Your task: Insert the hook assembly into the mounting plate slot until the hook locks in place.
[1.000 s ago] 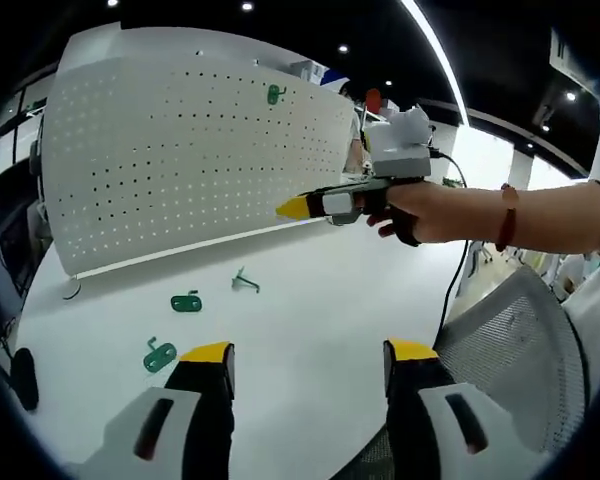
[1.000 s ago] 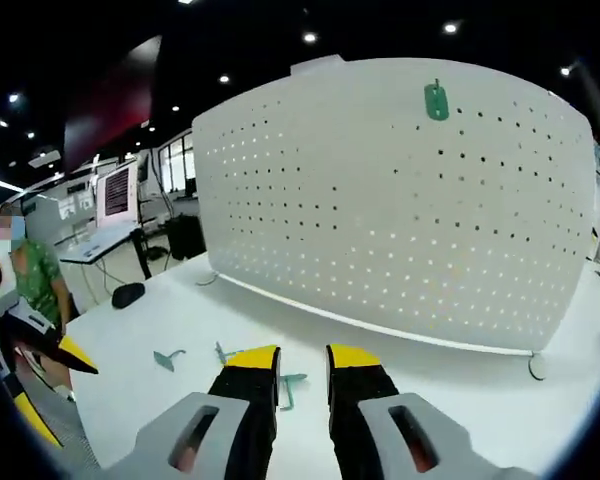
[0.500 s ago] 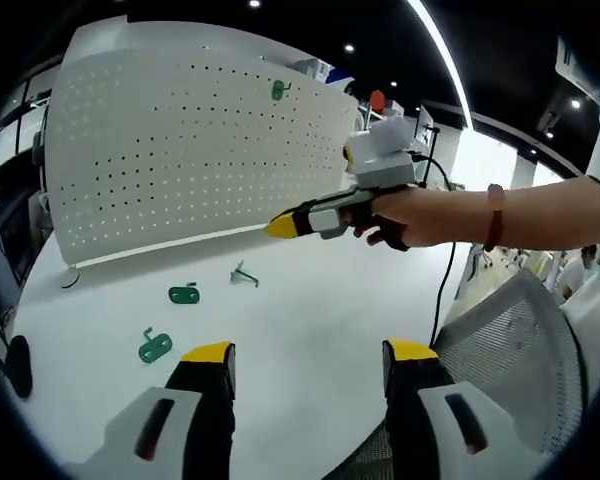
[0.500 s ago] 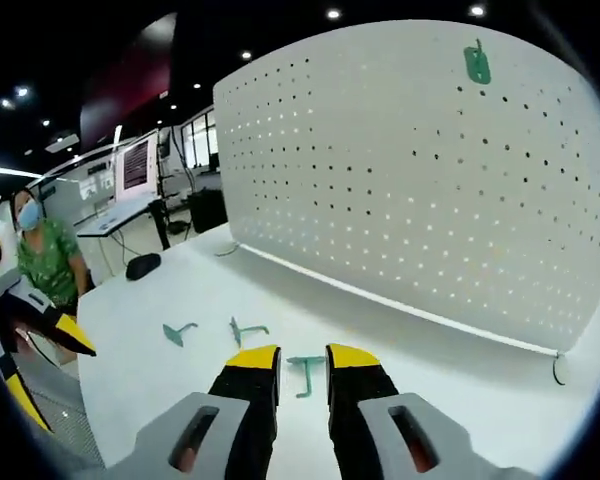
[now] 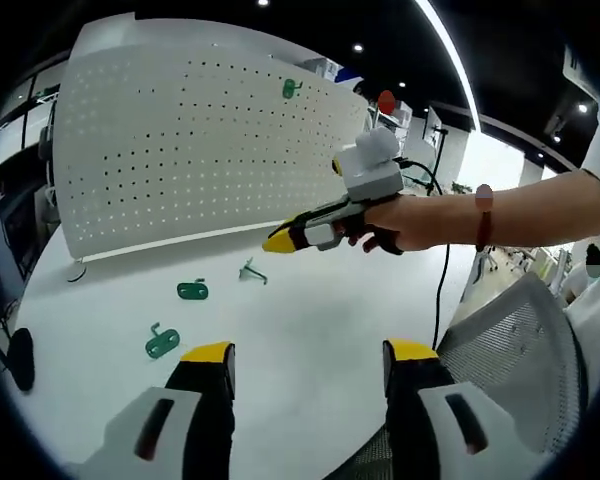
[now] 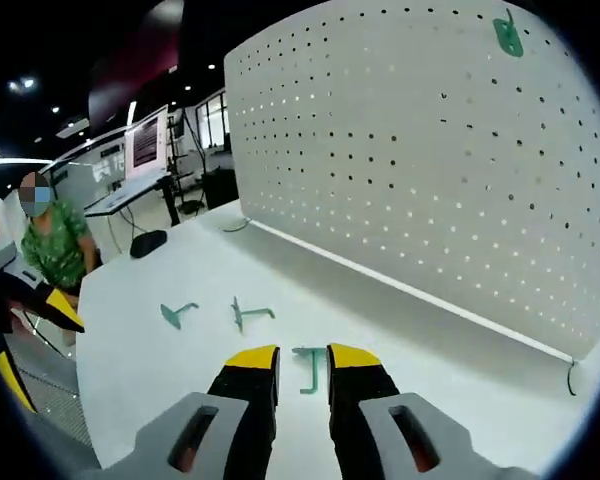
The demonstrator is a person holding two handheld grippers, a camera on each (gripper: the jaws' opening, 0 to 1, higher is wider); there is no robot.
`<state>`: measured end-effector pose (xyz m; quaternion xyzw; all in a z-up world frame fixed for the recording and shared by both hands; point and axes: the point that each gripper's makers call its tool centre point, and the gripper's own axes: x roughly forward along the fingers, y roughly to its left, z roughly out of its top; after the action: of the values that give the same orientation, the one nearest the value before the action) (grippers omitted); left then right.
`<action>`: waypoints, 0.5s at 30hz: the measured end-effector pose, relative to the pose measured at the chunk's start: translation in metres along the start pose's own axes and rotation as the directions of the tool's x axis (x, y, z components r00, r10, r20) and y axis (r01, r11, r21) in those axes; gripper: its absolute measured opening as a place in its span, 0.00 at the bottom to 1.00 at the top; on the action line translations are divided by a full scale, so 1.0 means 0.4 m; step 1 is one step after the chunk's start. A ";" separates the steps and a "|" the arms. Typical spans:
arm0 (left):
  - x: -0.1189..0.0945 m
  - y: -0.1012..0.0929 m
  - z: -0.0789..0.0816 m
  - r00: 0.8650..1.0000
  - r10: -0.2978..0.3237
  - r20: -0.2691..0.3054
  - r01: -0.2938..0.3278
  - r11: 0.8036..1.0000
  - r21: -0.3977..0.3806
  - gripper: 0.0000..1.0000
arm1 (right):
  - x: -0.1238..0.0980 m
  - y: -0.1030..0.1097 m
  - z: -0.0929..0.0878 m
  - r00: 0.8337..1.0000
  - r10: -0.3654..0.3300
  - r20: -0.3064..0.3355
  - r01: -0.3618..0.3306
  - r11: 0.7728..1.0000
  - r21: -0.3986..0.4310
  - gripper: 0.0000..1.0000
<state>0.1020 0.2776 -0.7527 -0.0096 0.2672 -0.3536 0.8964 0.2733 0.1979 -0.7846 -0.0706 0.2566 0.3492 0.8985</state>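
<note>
A white pegboard (image 5: 180, 150) stands upright at the back of the white table (image 5: 310, 310), with one green hook (image 5: 291, 88) mounted near its top. Three loose green hook parts lie on the table: one (image 5: 192, 290), another (image 5: 162, 341) and a third (image 5: 252, 270). My right gripper (image 5: 278, 241), held by a hand, hovers shut above the table just right of them. In the right gripper view its jaws (image 6: 302, 356) stand close together, and a green T-shaped part (image 6: 310, 366) lies on the table just beyond their tips. My left gripper (image 5: 310, 352) is open and holds nothing.
A grey mesh chair (image 5: 505, 340) is at the table's near right edge. A black mouse (image 6: 148, 242) lies near the table's far edge, and a black cable (image 5: 443, 290) trails from the right gripper. A person in a green top (image 6: 55, 250) sits behind the table.
The right gripper has dropped lower and moved in towards the loose green parts, with its jaws still close together. The left gripper stays open, shifted only slightly.
</note>
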 end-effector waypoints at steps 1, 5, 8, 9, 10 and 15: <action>0.000 0.000 0.000 1.000 -0.001 -0.001 0.001 1.000 -0.002 0.61 | 0.002 -0.001 0.000 1.000 0.004 0.002 -0.004 1.000 0.005 0.18; 0.002 0.001 0.002 1.000 0.001 0.000 -0.001 1.000 -0.004 0.61 | 0.012 -0.003 -0.006 1.000 0.009 -0.028 -0.011 0.999 -0.039 0.19; 0.002 0.001 0.003 1.000 0.003 0.002 -0.003 1.000 -0.008 0.61 | 0.024 -0.001 -0.010 0.998 0.033 -0.055 -0.038 0.995 -0.096 0.20; 0.002 0.002 0.003 1.000 0.002 0.002 -0.002 1.000 -0.008 0.61 | 0.027 0.002 -0.009 0.997 0.040 -0.063 -0.046 0.994 -0.103 0.20; 0.001 0.001 0.003 1.000 0.002 0.001 -0.002 1.000 -0.007 0.61 | 0.030 0.002 -0.006 0.997 0.043 -0.065 -0.050 0.992 -0.115 0.20; -0.011 0.000 0.008 1.000 0.004 0.003 -0.004 1.000 0.001 0.61 | 0.057 -0.011 0.000 0.995 0.047 -0.089 -0.062 0.984 -0.167 0.21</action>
<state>0.1010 0.2799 -0.7479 -0.0091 0.2659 -0.3520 0.8974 0.2904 0.2082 -0.7966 -0.1547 0.2656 0.3909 0.8676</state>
